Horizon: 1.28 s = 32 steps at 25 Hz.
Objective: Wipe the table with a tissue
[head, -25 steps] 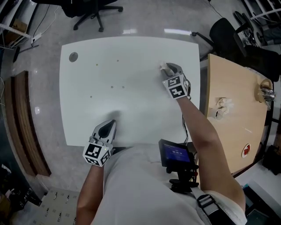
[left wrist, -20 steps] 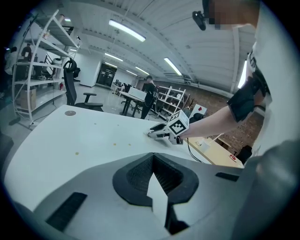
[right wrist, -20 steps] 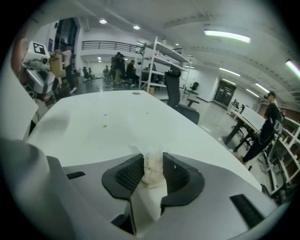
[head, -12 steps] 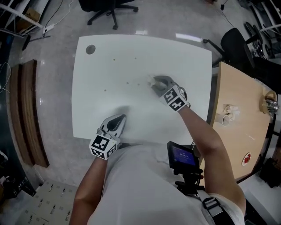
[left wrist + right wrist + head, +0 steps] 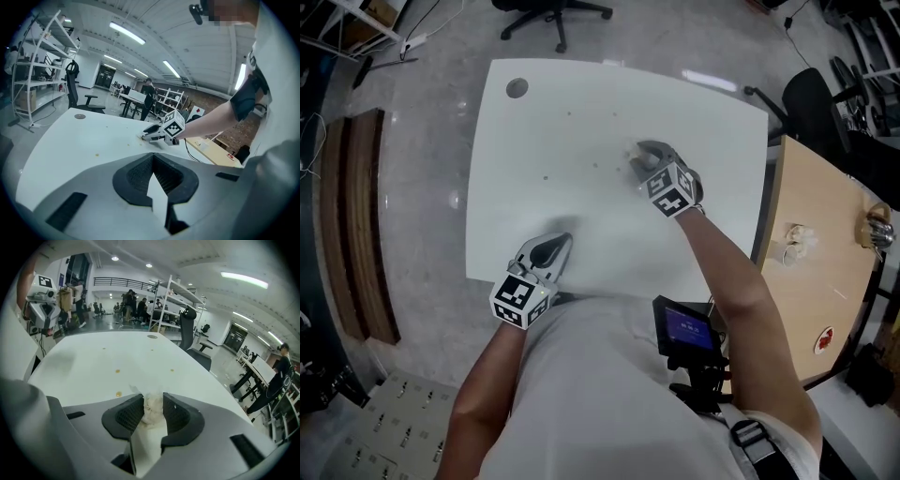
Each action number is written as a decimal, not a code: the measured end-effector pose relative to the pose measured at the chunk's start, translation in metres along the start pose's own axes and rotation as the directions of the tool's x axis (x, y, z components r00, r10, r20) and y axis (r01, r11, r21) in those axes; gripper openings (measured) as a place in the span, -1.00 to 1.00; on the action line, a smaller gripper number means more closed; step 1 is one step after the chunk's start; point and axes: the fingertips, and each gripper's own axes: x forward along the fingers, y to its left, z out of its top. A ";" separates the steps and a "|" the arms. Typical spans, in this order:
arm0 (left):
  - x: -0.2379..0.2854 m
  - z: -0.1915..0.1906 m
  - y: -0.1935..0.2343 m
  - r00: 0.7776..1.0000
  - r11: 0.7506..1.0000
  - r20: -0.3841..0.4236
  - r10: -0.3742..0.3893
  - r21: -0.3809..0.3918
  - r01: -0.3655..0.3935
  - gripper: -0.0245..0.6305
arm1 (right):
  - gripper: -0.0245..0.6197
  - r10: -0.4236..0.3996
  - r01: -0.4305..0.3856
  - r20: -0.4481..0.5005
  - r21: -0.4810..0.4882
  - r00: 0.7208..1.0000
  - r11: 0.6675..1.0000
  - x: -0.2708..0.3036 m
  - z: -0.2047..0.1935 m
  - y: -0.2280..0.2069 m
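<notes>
One crumpled tissue (image 5: 152, 408) is pinched between the jaws of the right gripper (image 5: 641, 156). Its free end seems to touch the white table (image 5: 581, 220), a little to the right of the middle of the top. Within the last second this gripper has carried the tissue from the part near the right edge toward the middle, so one wiping stroke across that side looks done. Several small yellowish crumbs (image 5: 118, 393) lie just in front of the tissue. More are scattered farther on, toward the far left corner with its round cable hole (image 5: 517, 88). In my judgement these spots are still to be wiped, so the task is under way and not near its end. The left gripper (image 5: 553, 247) has its jaws closed with nothing between them. It has stayed at the near edge of the table, well apart from the tissue, with almost no change.
</notes>
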 end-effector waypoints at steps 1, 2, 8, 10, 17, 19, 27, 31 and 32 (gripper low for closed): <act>-0.002 0.000 0.003 1.000 1.000 0.001 -0.002 0.002 0.002 -0.91 | -0.55 -0.013 0.012 -0.010 -0.003 1.000 1.000 0.000 0.000 0.000; -0.005 0.000 0.006 1.000 1.000 0.001 -0.004 0.004 0.004 -0.91 | -0.55 -0.021 0.021 -0.020 -0.012 1.000 1.000 0.001 0.000 0.001; -0.019 0.002 0.018 0.999 0.999 -0.003 -0.036 0.025 0.036 -0.91 | -0.55 0.016 -0.021 -0.054 -0.089 0.998 0.996 0.001 0.007 0.028; -0.023 0.002 0.023 0.999 0.998 -0.007 -0.051 0.037 0.051 -0.91 | -0.55 0.020 -0.025 -0.058 -0.096 0.998 0.995 0.000 0.007 0.035; -0.037 0.005 0.041 0.994 0.991 -0.026 -0.111 0.079 0.112 -0.91 | -0.55 0.018 -0.024 -0.070 -0.086 0.997 0.996 -0.006 0.006 0.059; -0.041 0.006 0.045 0.991 0.987 -0.032 -0.129 0.089 0.131 -0.91 | -0.55 0.013 -0.019 -0.072 -0.078 0.997 0.997 -0.008 0.006 0.068; -0.042 0.010 0.051 0.978 0.971 -0.046 -0.201 0.120 0.206 -0.91 | -0.55 0.159 -0.158 -0.081 0.023 0.984 0.987 -0.024 0.000 0.117; -0.044 0.014 0.054 0.974 0.965 -0.039 -0.224 0.130 0.227 -0.91 | -0.55 0.199 -0.209 0.065 0.260 0.978 0.943 -0.043 0.006 0.116; -0.045 0.014 0.055 0.973 0.964 -0.036 -0.227 0.131 0.229 -0.91 | -0.55 0.128 -0.156 0.099 0.361 0.987 0.919 -0.049 0.004 0.100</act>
